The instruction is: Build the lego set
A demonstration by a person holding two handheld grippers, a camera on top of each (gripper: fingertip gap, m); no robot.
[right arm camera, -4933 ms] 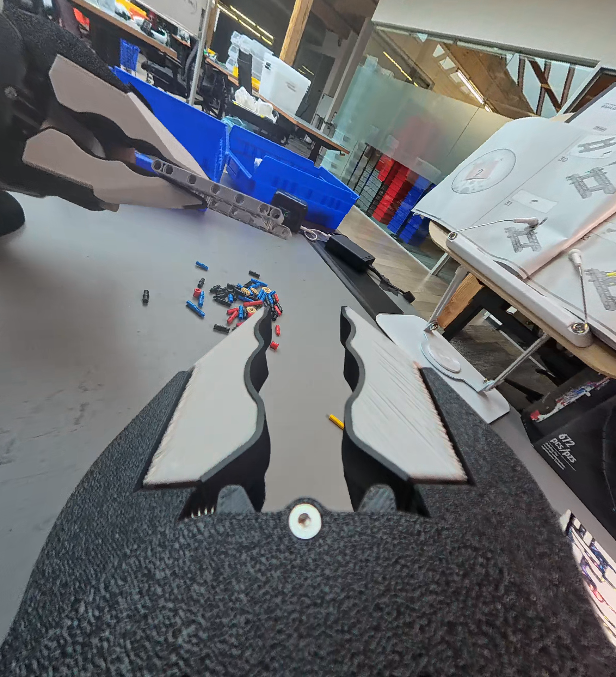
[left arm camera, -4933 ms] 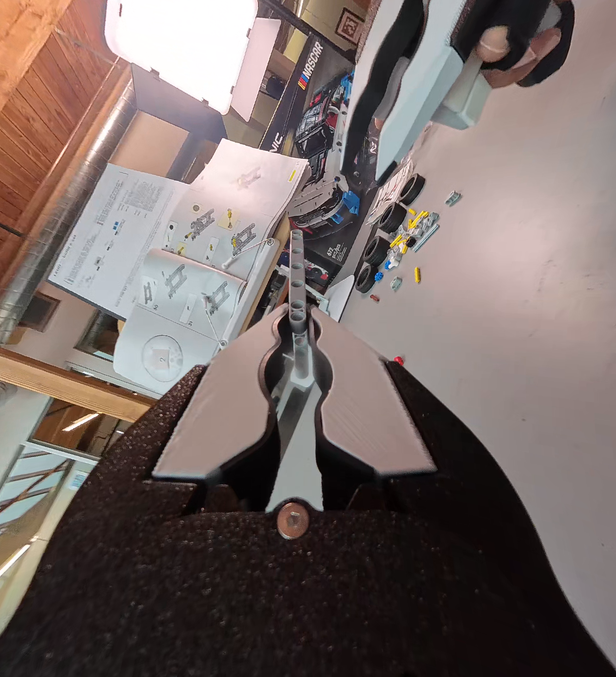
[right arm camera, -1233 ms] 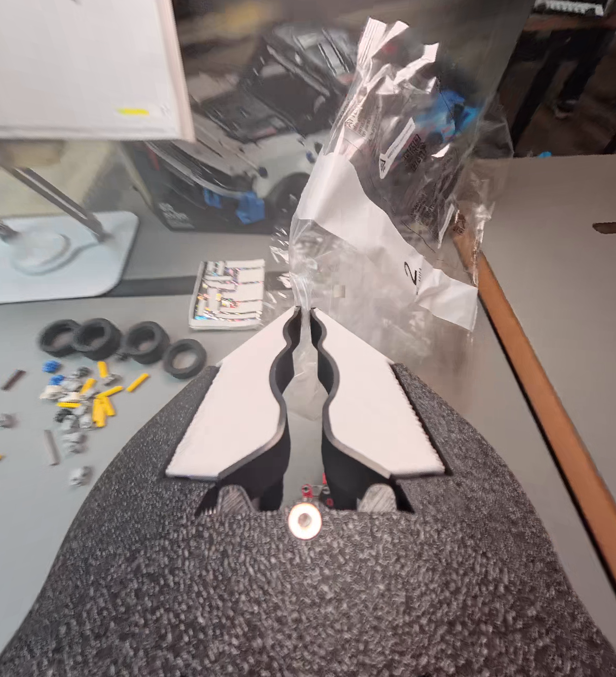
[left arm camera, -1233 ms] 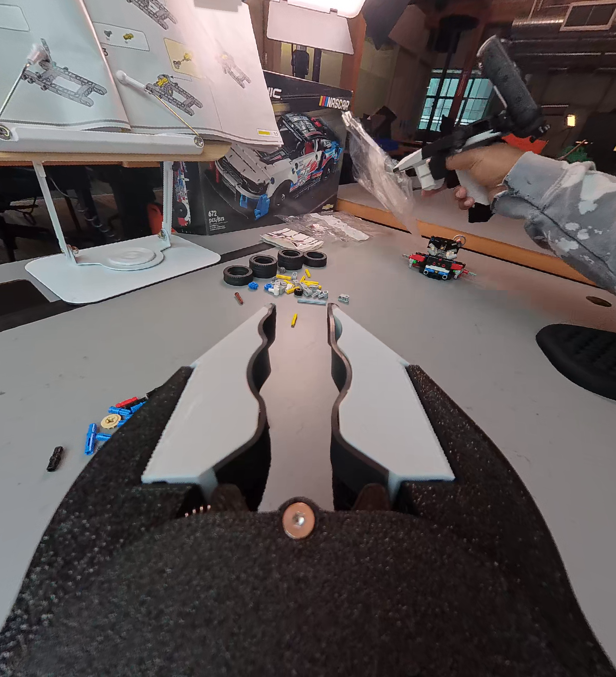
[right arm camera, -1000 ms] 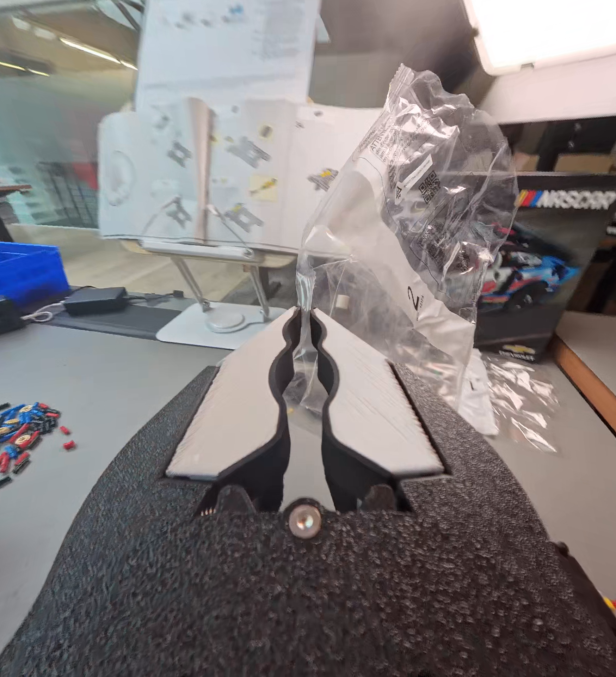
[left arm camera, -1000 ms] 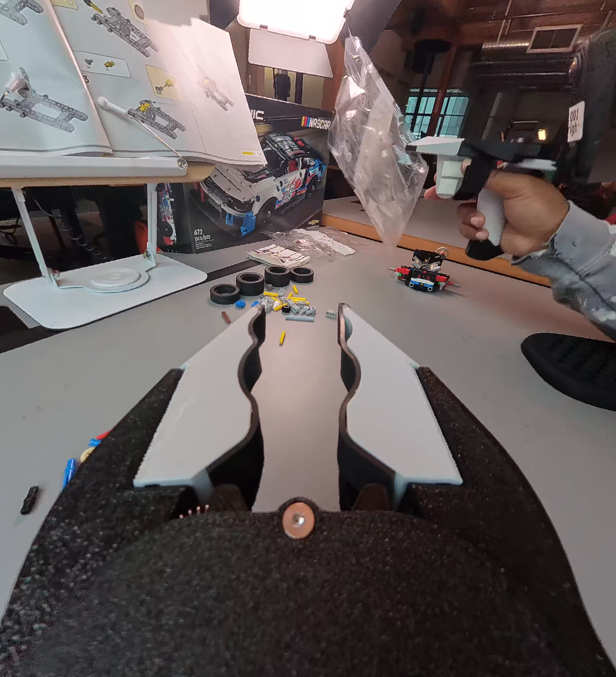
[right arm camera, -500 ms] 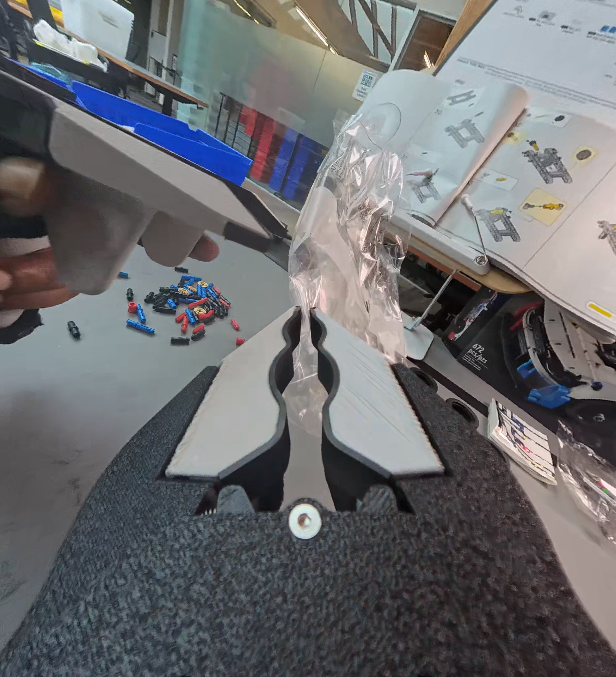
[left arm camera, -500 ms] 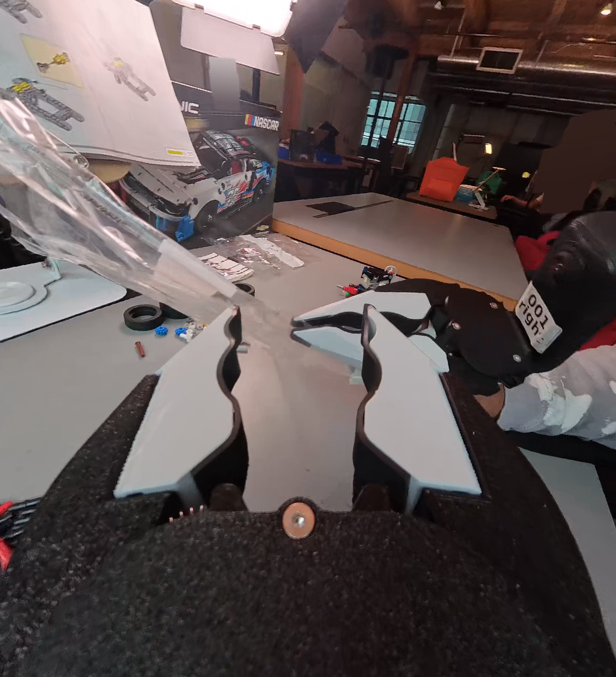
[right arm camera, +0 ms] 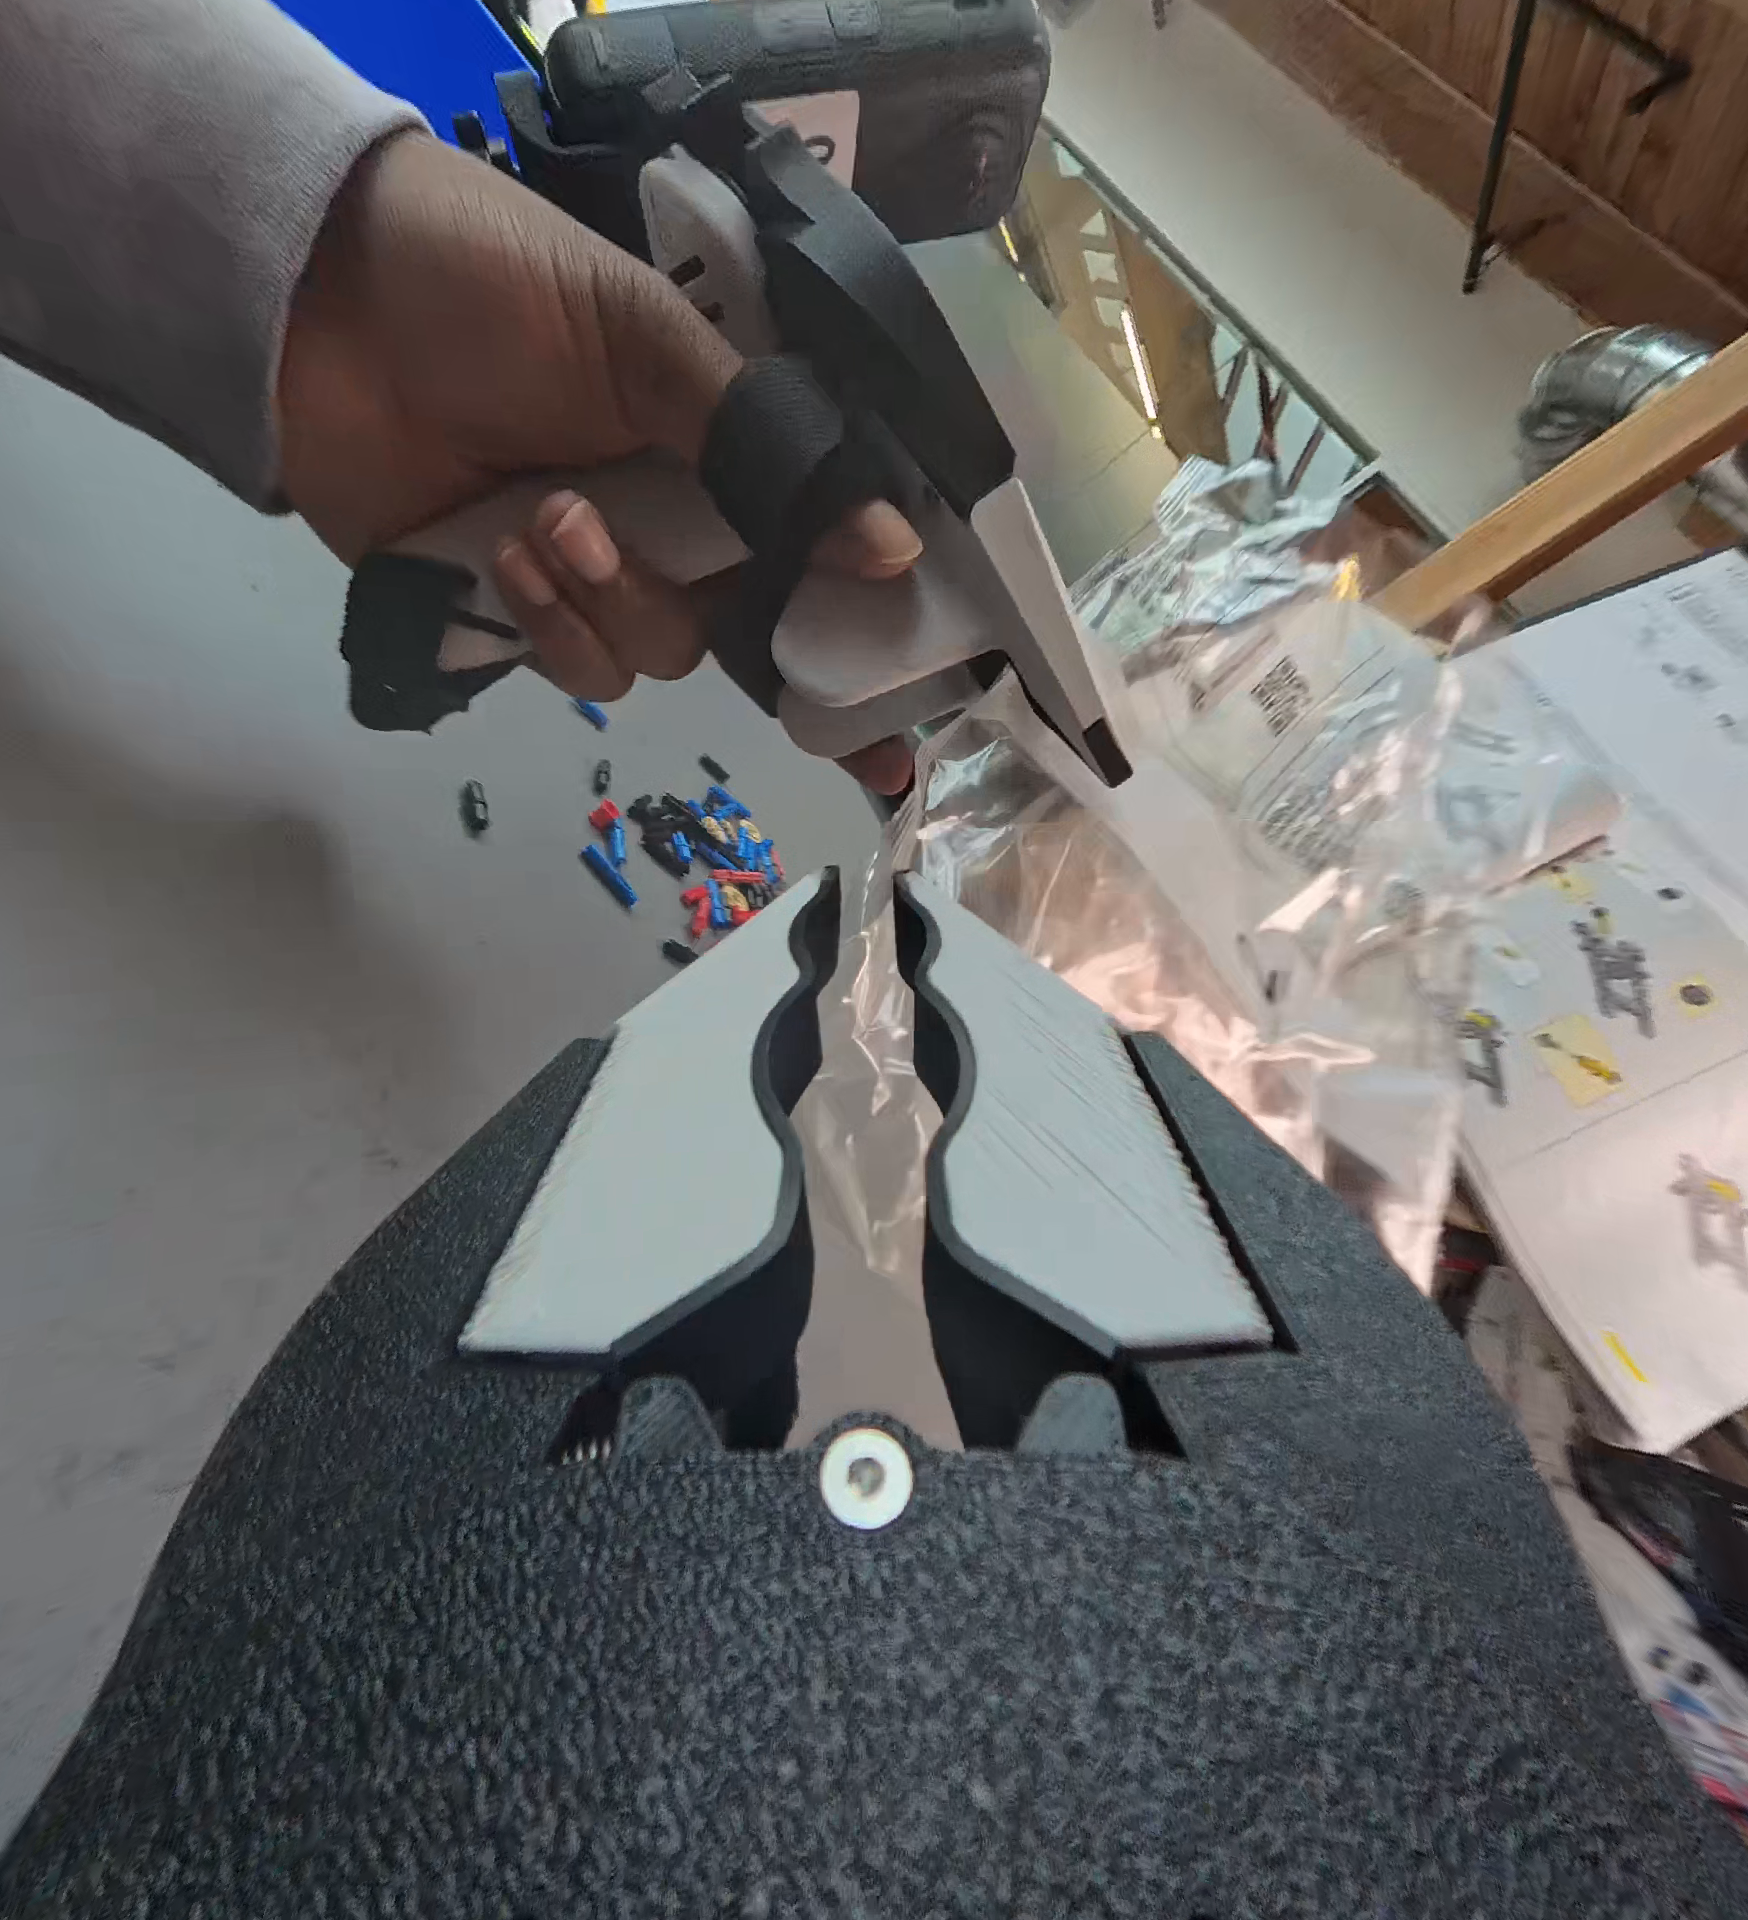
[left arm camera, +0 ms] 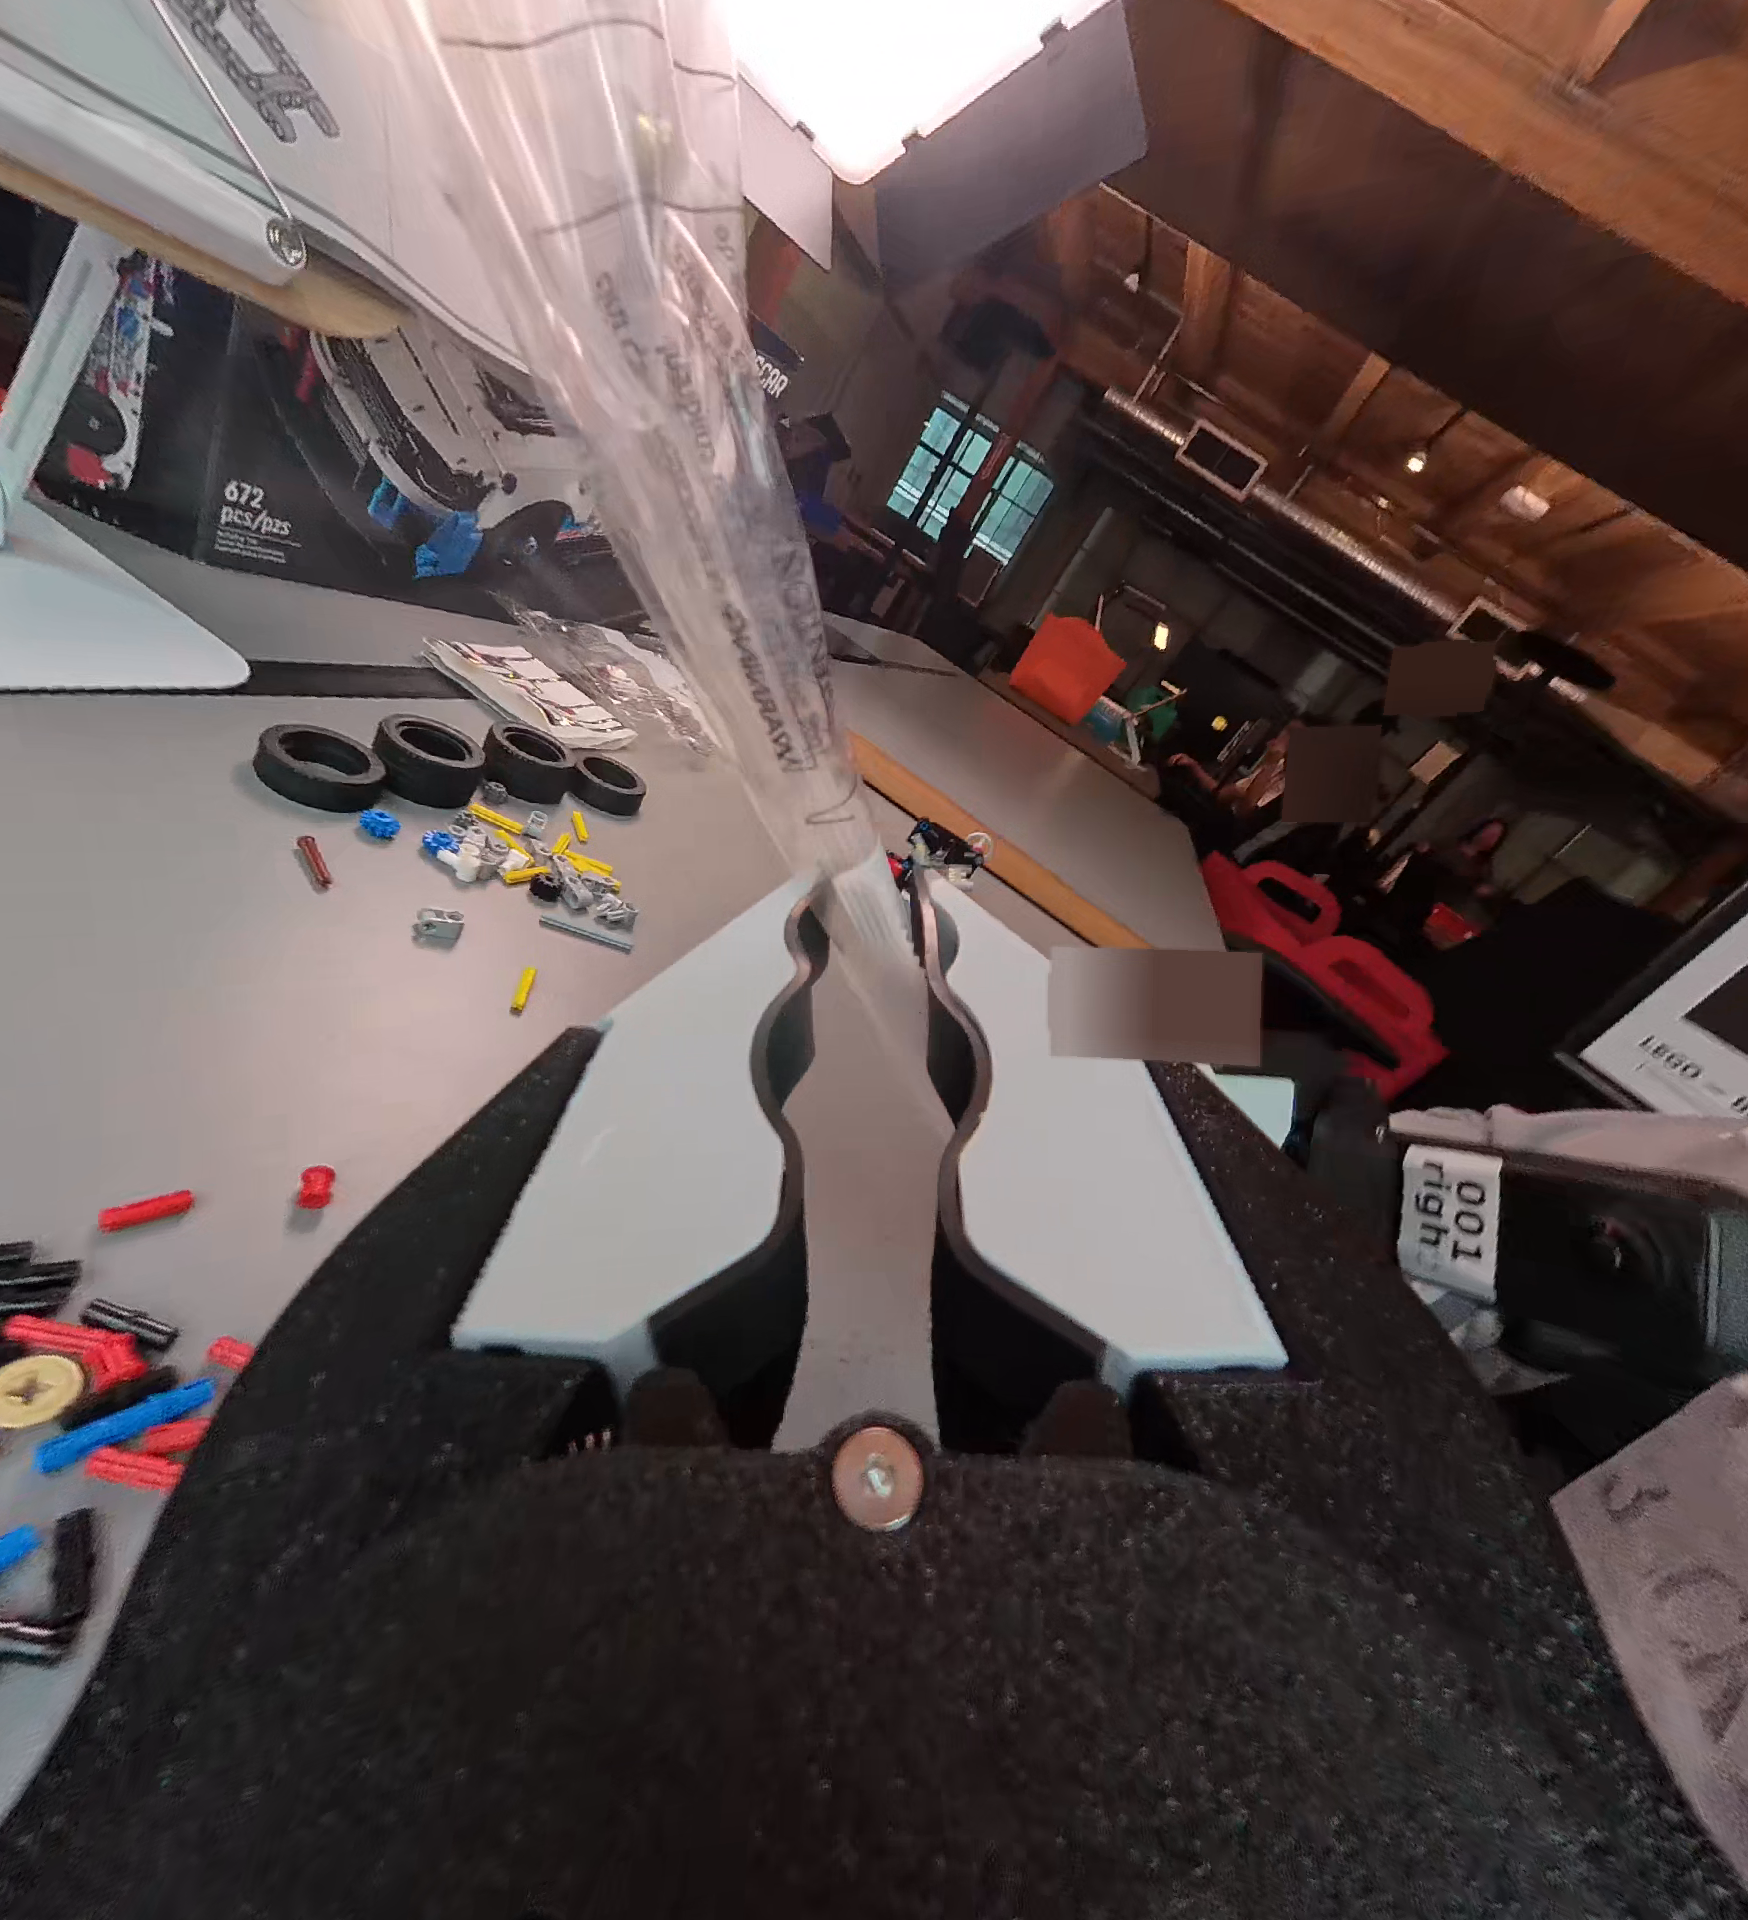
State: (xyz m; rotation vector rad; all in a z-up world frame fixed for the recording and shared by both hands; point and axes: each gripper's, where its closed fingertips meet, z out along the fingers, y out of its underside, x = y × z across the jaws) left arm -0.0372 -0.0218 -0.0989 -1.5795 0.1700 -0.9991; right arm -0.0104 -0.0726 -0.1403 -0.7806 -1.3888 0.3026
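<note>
A clear plastic parts bag (left arm camera: 704, 468) hangs in the air between both grippers. My left gripper (left arm camera: 862, 904) is shut on one edge of the bag, which runs up and left from its tips. My right gripper (right arm camera: 865, 883) is shut on another edge of the same bag (right arm camera: 1265, 831). The right wrist view shows the left gripper (right arm camera: 1088, 748) from the side, held by a hand (right arm camera: 496, 416), just beyond my right tips, with its fingers pinching the bag. Only the right gripper's black body (left arm camera: 1597, 1268) shows in the left wrist view.
On the grey table (left arm camera: 122, 987) lie several black tyres (left arm camera: 423, 758), a heap of small yellow, grey and blue parts (left arm camera: 527, 862), a pile of red, blue and black pins (right arm camera: 704, 852), and a small built assembly (left arm camera: 943, 847). The set's box (left arm camera: 330, 468) and the open instruction booklet (right arm camera: 1628, 987) stand behind. The gap from one gripper's tips to the other's is roughly 7 centimetres.
The left gripper, open half a second ago, has come up to the bag and closed on its edge. The right gripper has kept its hold and brought the bag across to the left gripper.
</note>
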